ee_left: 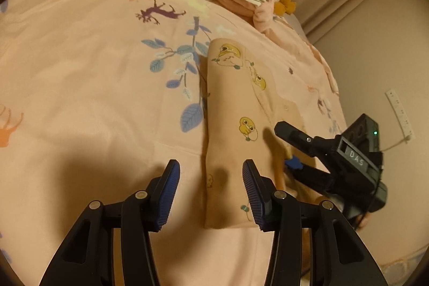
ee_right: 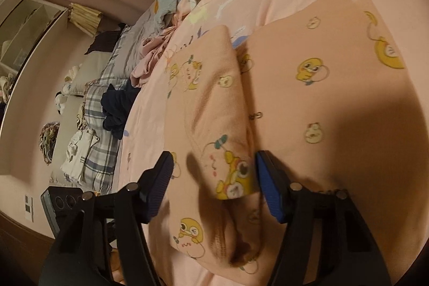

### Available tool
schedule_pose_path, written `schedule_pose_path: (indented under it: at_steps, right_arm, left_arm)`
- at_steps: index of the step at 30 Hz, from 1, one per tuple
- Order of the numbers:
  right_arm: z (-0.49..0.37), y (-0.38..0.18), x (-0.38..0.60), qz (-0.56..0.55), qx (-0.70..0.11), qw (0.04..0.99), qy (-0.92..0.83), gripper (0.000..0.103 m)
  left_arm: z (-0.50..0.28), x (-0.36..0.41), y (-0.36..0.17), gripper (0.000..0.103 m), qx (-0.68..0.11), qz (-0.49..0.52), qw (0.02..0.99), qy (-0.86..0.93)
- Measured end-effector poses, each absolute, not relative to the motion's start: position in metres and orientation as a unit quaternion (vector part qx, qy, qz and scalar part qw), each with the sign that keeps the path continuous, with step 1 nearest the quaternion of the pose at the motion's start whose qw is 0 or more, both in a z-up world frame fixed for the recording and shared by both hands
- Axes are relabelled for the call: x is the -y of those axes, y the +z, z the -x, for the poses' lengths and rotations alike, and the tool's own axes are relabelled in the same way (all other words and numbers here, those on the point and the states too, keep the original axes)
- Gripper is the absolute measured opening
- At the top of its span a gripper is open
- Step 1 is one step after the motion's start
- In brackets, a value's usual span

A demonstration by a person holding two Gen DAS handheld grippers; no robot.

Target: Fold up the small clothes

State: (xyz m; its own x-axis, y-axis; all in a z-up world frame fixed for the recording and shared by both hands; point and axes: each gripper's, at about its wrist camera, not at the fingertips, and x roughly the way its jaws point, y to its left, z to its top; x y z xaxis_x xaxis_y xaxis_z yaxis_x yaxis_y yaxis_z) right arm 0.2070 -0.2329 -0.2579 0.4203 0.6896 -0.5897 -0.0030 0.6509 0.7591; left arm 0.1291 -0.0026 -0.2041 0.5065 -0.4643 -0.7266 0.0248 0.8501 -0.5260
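soft peach duck-print garment (ee_left: 230, 125) folded long on the bedspread (ee_left: 93, 58), left gripper (ee_left: 211, 192) fingers wide open over its near end, right gripper (ee_right: 214, 186) gaping too, holding nothing, plaid bedding (ee_right: 104, 109) only in right view

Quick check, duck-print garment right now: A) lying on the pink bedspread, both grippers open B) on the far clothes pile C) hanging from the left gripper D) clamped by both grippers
A: the duck-print garment lies folded lengthwise on the bedspread, with the left gripper and right gripper both open and holding nothing.
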Motion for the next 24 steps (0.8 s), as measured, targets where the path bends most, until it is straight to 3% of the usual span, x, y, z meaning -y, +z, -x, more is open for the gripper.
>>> schedule_pose_path:
  at_steps: [3,5,8,13,24]
  right_arm:
    - [-0.204,-0.256,0.230,-0.354,-0.489,0.764,0.225,0.046]
    - [-0.203,-0.257,0.227,-0.355,-0.491,0.758,0.241,0.026]
    - [-0.206,-0.265,0.217,-0.325,-0.514,0.765,0.214,0.018]
    - [-0.199,-0.250,0.222,-0.322,-0.477,0.786,0.225,0.014]
    - [-0.183,-0.235,0.287,-0.410,-0.398,0.798,0.190,0.013]
  left_arm:
    - [-0.131,0.006,-0.206,0.046,-0.475,0.228,0.836,-0.151]
    - [-0.133,0.007,-0.208,0.046,-0.484,0.239,0.826,-0.163]
    - [-0.138,0.005,-0.214,0.046,-0.498,0.246,0.816,-0.162]
    - [-0.135,0.002,-0.213,0.046,-0.507,0.239,0.816,-0.143]
    - [-0.105,0.082,-0.211,0.047,-0.524,0.079,0.820,-0.215]
